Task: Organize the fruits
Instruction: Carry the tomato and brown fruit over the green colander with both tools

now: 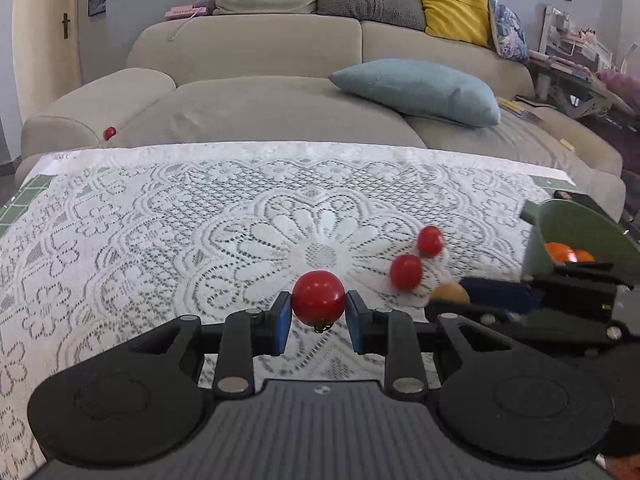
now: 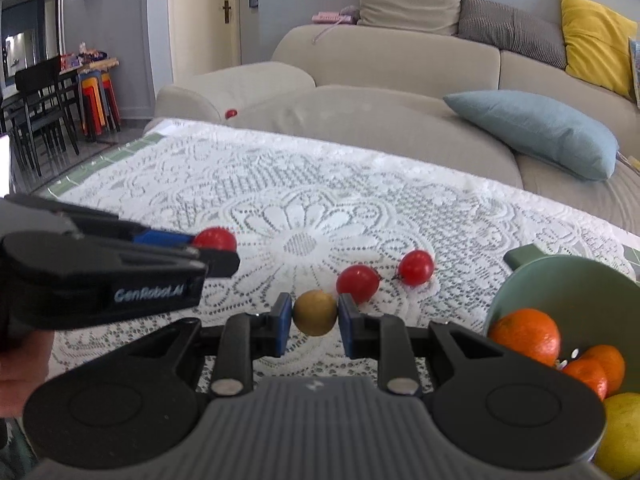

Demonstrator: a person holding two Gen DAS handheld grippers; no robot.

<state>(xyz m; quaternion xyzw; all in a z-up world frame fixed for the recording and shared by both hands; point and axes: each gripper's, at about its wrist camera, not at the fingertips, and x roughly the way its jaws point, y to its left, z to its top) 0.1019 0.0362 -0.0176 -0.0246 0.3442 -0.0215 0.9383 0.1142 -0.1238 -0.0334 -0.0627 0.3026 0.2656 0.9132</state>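
Left wrist view: the left gripper (image 1: 319,312) has a red tomato (image 1: 319,297) clamped between its blue pads, lifted just above the lace tablecloth (image 1: 160,240). Over on the right wrist view, the right gripper (image 2: 315,322) squeezes a small brownish-yellow fruit (image 2: 315,312) near two loose tomatoes (image 2: 357,282) on the cloth. At the right edge a green bowl (image 2: 580,284) holds oranges (image 2: 526,335) and a yellow fruit (image 2: 622,436).
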